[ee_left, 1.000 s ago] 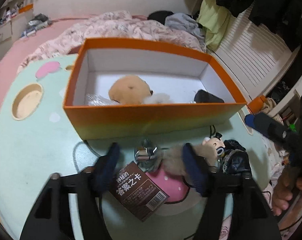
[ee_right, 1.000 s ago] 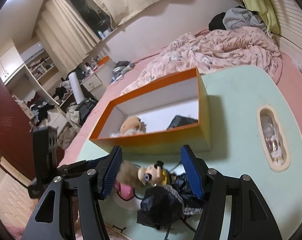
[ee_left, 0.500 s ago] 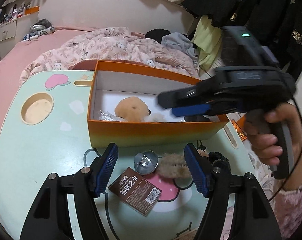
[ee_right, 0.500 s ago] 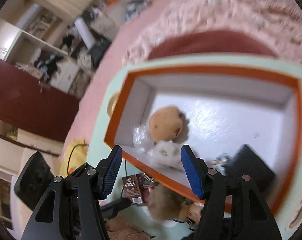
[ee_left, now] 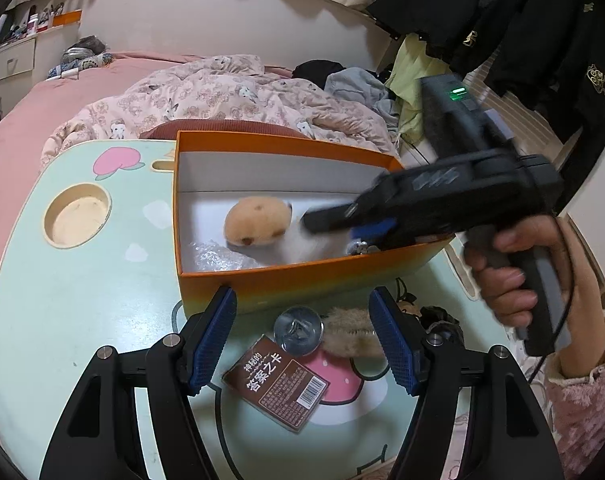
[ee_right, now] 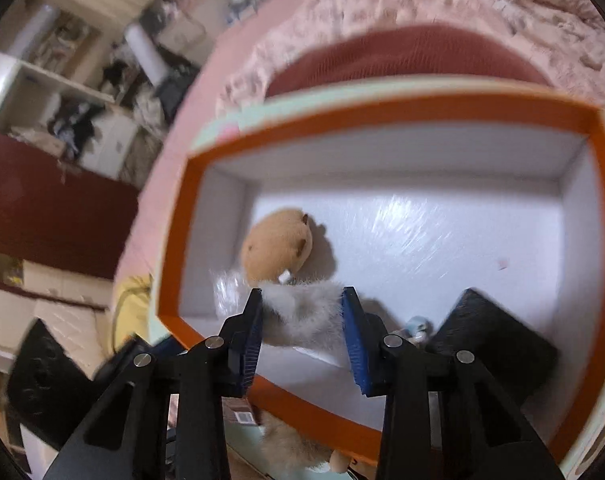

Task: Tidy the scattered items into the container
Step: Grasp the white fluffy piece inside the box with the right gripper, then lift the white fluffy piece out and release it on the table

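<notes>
White fluffy toy (ee_right: pixel 302 308) lies inside the orange box (ee_right: pixel 382 110), beside a tan plush (ee_right: pixel 276 246); the right gripper (ee_right: pixel 302 320), its jaws just closing, pinches it. Outside the box's near wall, the left gripper (ee_left: pixel 302 340) hangs spread over a brown card (ee_left: pixel 276 386).

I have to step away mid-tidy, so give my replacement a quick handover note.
Right gripper: inside the orange box, jaws just closing around the white fluffy piece.
Left gripper: open, empty, above the table items.
In box: tan plush, black item.
Left outside: brown card, silver bell, beige furry toy.
</notes>
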Motion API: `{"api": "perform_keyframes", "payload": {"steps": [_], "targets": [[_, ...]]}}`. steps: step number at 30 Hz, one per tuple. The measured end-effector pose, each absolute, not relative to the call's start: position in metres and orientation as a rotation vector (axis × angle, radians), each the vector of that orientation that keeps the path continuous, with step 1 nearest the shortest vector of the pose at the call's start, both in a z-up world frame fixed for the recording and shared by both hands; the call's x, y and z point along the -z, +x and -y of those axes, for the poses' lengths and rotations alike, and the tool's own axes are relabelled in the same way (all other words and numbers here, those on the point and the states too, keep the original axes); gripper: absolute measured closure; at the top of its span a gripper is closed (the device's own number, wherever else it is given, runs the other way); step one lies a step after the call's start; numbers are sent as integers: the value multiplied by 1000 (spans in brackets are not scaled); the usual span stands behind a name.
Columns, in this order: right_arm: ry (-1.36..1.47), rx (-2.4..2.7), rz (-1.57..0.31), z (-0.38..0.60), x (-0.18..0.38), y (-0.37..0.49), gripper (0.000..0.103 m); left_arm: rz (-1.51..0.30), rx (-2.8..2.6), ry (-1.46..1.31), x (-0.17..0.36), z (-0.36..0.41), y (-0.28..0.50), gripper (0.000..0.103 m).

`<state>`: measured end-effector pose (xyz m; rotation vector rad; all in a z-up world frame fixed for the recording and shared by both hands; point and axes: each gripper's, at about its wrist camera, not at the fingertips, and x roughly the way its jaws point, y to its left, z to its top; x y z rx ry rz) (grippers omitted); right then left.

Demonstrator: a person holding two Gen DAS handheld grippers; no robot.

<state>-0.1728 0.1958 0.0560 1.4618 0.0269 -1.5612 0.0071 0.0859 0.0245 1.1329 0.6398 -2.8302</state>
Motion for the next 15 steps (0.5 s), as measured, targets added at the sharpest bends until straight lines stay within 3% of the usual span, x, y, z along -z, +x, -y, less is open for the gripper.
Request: {"api": "perform_keyframes", "payload": {"steps": [7, 15], "targets": [[1195, 1657, 127, -259, -110, -140, 68, -636, 2806, 1160, -18, -80, -1, 34], [1140, 1642, 129, -283, -91, -72, 68, -644, 2827, 1154, -20, -77, 7, 34]]}}
